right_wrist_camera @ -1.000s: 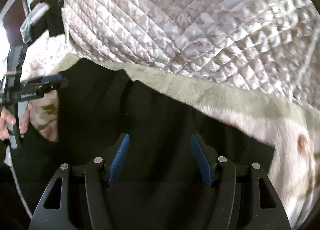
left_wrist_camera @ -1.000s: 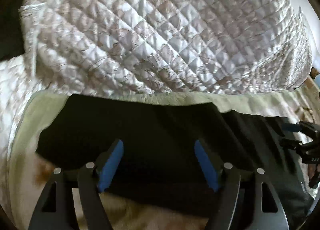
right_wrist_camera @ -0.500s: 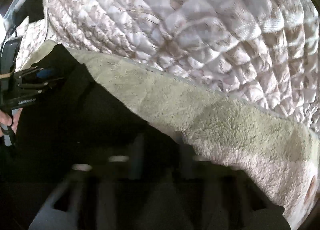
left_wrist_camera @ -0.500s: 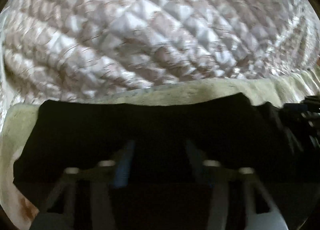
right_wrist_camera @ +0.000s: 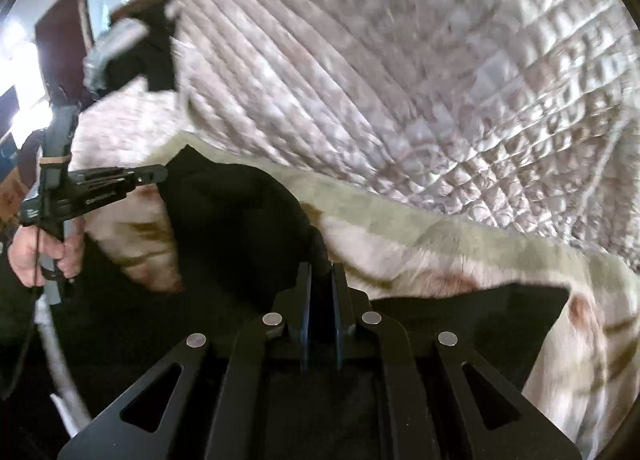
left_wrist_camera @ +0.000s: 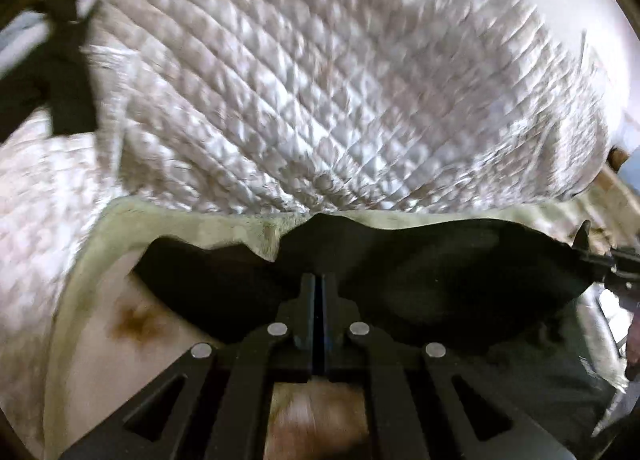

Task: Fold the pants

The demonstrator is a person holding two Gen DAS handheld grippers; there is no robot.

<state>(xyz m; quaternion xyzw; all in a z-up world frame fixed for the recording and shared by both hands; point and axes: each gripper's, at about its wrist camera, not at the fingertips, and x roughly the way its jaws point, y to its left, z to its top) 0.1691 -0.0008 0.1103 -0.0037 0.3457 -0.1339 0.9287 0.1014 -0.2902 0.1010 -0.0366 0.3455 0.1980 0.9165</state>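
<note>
Both our tools clamped on the black pants (left_wrist_camera: 440, 276)

Left tool (left_wrist_camera: 319, 284) and right tool (right_wrist_camera: 321, 280) pinch cloth; pad contact is hidden by dark folds, quilt (left_wrist_camera: 320, 100) blurred.

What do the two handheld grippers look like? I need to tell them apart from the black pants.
Both are black, angular linkages with silver rivets. The left gripper and right gripper have blue-lined fingers. In the right view, the left has white lettering, too blurred to read.

Both grippers point downward, the left gripper (left_wrist_camera: 319, 292) clamped tight and the right gripper (right_wrist_camera: 320, 284) pinched nearly together on black cloth.
</note>
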